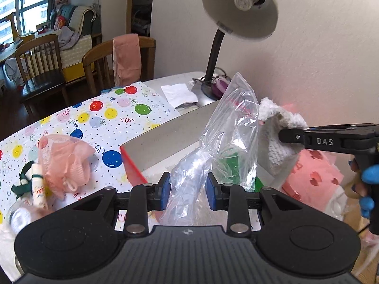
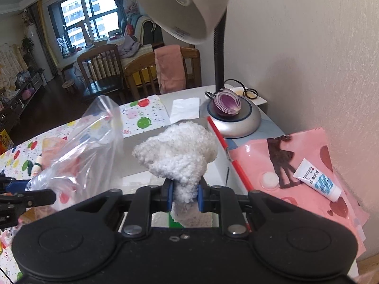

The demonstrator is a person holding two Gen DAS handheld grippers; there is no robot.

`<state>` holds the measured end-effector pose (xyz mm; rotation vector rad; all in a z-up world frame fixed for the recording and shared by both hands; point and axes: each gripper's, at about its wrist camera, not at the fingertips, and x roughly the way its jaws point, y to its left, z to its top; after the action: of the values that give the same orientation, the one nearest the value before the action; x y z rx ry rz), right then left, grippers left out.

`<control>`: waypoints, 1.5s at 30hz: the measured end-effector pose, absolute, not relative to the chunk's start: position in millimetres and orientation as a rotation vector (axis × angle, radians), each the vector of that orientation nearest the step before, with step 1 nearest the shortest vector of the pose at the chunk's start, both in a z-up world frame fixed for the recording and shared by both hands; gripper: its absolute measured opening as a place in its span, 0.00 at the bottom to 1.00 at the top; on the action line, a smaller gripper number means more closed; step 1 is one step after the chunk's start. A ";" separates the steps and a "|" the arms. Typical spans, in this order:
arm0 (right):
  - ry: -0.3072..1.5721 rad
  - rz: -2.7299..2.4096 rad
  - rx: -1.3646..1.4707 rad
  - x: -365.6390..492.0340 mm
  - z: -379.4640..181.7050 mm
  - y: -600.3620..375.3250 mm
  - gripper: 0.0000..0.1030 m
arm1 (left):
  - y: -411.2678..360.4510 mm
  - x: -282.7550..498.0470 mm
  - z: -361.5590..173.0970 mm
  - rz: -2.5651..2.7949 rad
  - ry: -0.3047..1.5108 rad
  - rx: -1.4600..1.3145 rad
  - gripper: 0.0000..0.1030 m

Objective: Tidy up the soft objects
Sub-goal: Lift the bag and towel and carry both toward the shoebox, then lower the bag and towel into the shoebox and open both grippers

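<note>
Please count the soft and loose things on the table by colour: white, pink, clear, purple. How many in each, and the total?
White: 3 - fluffy cloth, tissue, tube
Pink: 2 - mesh puff, heart sheet
Clear: 1 - bag
Purple: 1 - onion half
Total: 7

There were two grippers (image 1: 187, 190) (image 2: 184, 197), one clear plastic bag (image 1: 227, 127), one white fluffy cloth (image 2: 176, 152), one pink mesh bath pouf (image 1: 67, 161), one desk lamp (image 2: 187, 7), one halved red onion (image 2: 227, 105), one ointment tube (image 2: 318, 183), one white tissue (image 1: 178, 93) and two wooden chairs (image 1: 39, 66) (image 1: 99, 64).
</note>
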<state>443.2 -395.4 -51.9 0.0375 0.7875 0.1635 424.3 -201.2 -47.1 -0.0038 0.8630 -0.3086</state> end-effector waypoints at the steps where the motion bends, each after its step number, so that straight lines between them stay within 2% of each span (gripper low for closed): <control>1: 0.790 0.161 0.037 446.1 -53.8 -396.3 0.18 | -205.4 430.8 -50.3 -0.299 0.871 0.001 0.30; 17: 0.889 0.166 0.000 485.8 -97.9 -394.3 0.19 | -245.4 507.0 -112.3 -0.204 1.019 0.077 0.30; 32: 0.948 0.214 -0.013 501.7 -124.9 -375.8 0.20 | -257.5 535.2 -150.8 -0.190 1.123 0.141 0.30; 41: 0.975 0.235 -0.034 502.0 -135.1 -366.2 0.29 | -260.6 531.4 -158.5 -0.188 1.146 0.165 0.30; 42: 0.975 0.242 -0.034 501.5 -135.3 -365.4 0.31 | -261.0 530.6 -158.2 -0.187 1.147 0.165 0.31; 43: 0.973 0.248 -0.033 501.0 -134.7 -365.3 0.34 | -261.4 529.4 -157.6 -0.187 1.146 0.165 0.40; 45: 0.971 0.261 -0.027 500.1 -133.3 -365.0 0.38 | -263.1 527.0 -156.0 -0.196 1.141 0.168 0.47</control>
<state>500.1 -365.0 -133.3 -0.0270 0.9706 0.2612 527.0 -263.1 -156.0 0.1676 1.1409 -0.1961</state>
